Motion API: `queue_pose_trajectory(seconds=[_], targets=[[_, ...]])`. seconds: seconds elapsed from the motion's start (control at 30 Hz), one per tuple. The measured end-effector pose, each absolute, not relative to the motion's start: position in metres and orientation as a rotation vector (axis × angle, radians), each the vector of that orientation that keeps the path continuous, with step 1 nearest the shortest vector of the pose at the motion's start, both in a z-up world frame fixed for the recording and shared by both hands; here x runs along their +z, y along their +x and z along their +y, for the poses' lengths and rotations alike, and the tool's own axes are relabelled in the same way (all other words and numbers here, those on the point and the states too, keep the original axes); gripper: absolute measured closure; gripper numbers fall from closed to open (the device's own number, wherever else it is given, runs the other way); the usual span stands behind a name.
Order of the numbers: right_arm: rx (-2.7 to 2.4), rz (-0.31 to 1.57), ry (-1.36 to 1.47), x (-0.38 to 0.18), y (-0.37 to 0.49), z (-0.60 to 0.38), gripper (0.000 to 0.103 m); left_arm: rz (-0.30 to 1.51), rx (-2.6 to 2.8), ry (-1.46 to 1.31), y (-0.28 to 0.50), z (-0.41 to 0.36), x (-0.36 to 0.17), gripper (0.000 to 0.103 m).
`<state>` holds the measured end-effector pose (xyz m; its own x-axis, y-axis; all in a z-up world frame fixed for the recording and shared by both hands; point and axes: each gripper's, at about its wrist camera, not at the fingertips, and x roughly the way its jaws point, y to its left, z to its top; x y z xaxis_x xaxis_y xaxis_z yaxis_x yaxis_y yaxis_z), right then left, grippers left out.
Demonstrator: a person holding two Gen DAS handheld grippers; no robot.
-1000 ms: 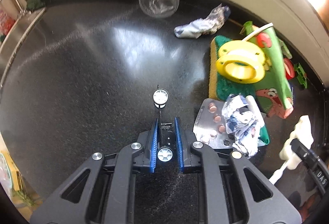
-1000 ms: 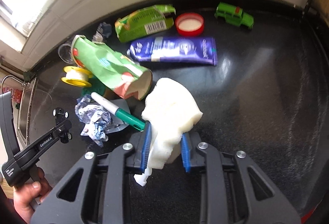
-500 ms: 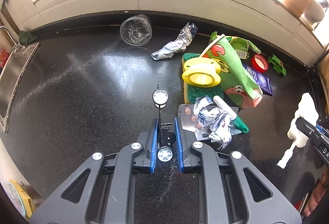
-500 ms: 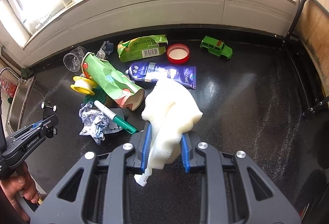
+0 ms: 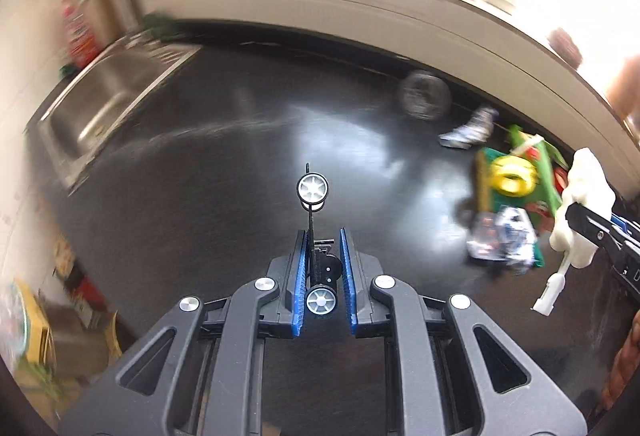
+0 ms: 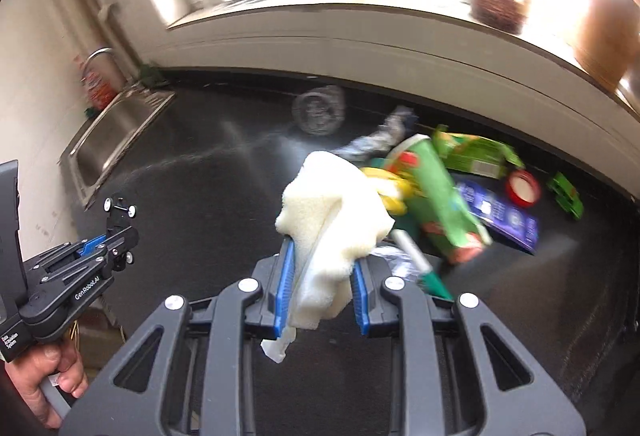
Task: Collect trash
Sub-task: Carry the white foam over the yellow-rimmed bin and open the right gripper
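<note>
The right gripper (image 6: 320, 276) clamps a white foam scrap (image 6: 332, 212); the left gripper (image 5: 323, 266) grips a black wheeled toy piece (image 5: 314, 220). Only the right view shows a green toy car (image 6: 566, 194) at 3 o'clock.

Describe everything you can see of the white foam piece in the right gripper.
The white foam piece is a soft, crumpled, porous-looking wad, cream-white, pinched between the blue pads of the right gripper. Its bulk bulges above and ahead of the pads; a thin strip hangs below them. It is held above the black countertop, touching nothing else. The left wrist view shows it too.
</note>
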<state>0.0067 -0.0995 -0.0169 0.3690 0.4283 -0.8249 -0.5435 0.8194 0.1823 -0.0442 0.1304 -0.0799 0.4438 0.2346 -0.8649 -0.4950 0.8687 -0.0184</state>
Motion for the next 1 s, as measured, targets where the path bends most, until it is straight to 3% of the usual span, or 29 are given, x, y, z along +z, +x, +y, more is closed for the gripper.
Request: queue_pose_trajectory(seconds=[0.27,0.53,1.0], targets=[[1.136,1.025,-0.318,-0.018,-0.106,0.081,0.077,0.997,0.838,-0.503,-0.215,0.24,-0.087,0.088],[1.495,1.098,-0.533,-0.051,-0.25,0.211,0.077,0.995,1.044,-0.686,-0.352,0.298,-0.122,0.088],[1.5,1.188,-0.815,-0.15,-0.316,0.336,0.075,0.981,0.968,-0.836,-0.397,0.355,-0.228,0.088]])
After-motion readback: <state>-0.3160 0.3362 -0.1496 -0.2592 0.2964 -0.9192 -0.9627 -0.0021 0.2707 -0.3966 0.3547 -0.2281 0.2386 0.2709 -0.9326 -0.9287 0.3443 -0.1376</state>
